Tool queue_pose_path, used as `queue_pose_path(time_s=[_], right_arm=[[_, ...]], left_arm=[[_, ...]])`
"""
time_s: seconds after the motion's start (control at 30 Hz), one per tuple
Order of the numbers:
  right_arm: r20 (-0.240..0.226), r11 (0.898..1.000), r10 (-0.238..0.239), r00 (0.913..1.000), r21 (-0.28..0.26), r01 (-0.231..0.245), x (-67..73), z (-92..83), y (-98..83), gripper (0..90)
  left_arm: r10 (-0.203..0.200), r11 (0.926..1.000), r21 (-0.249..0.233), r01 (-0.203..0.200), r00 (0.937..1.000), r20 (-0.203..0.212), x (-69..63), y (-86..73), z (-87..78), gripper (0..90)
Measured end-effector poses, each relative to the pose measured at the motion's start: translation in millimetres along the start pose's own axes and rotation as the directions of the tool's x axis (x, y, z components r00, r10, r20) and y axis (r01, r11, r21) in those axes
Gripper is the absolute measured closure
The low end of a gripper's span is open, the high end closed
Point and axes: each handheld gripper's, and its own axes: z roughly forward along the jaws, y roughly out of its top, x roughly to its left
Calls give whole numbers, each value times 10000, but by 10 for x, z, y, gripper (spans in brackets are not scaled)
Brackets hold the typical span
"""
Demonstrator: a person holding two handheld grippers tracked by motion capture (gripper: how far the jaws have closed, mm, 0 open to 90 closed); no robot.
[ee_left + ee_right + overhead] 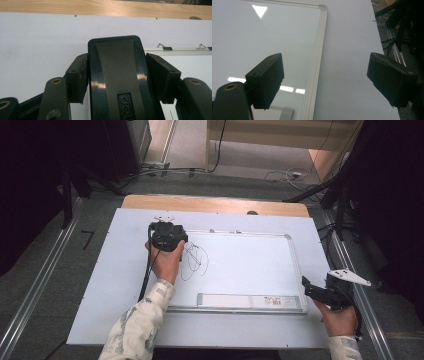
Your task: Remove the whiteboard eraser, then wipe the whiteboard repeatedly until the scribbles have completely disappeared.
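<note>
A white-framed whiteboard (250, 262) lies flat on the table, with a dark scribble (194, 260) near its left side. My left gripper (167, 239) hovers at the board's upper left corner, shut on a black eraser (117, 75) with a textured grey top. In the left gripper view both pads (78, 77) press the eraser's sides. My right gripper (312, 290) is at the board's lower right corner, open. In the right gripper view it (325, 82) straddles the board's right frame (318, 57) with nothing between its jaws.
A white sheet (115, 285) covers the wooden table (215, 204). A pale tray strip (250, 300) runs along the board's near edge. Small clips (167, 48) sit on its far edge. Metal rails (45, 280) and cables flank the table on the floor.
</note>
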Motion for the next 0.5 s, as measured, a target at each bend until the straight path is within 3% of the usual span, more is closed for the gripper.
queue_pose_path(time_s=[0.5], right_arm=[[-20,10000,-43,10000,-4,43,20,-2,8,127]], left_arm=[[-50,10000,-44,50,10000,74,20,-46,-57,390]])
